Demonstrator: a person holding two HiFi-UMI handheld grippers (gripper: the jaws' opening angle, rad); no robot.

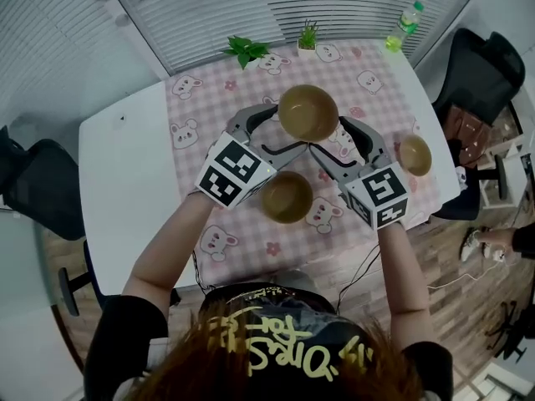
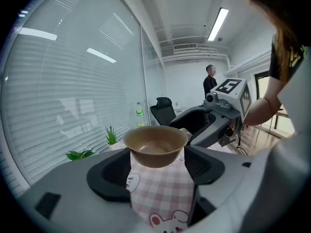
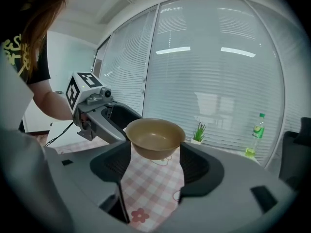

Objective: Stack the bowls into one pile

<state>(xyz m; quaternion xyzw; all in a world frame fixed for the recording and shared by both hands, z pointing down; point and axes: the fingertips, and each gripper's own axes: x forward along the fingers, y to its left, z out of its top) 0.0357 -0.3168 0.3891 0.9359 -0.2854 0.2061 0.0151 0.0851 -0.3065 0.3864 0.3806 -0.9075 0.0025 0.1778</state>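
A brown bowl (image 1: 308,112) hangs in the air above the pink checked tablecloth (image 1: 242,232), clasped from both sides. My left gripper (image 1: 280,132) grips its left side and my right gripper (image 1: 334,140) its right side. In the left gripper view the bowl (image 2: 155,142) sits between the jaw tips of the left gripper (image 2: 156,159), touching both. The right gripper view shows the same bowl (image 3: 154,136) wedged in the right gripper (image 3: 154,154). A second brown bowl (image 1: 287,196) stands on the cloth below my hands. A third bowl (image 1: 415,154) stands near the table's right edge.
Two small potted plants (image 1: 247,50) (image 1: 308,34) and a green bottle (image 1: 405,23) stand along the far edge of the white table (image 1: 125,182). Black office chairs (image 1: 481,65) (image 1: 33,182) flank the table. A person (image 2: 210,84) stands far off in the room.
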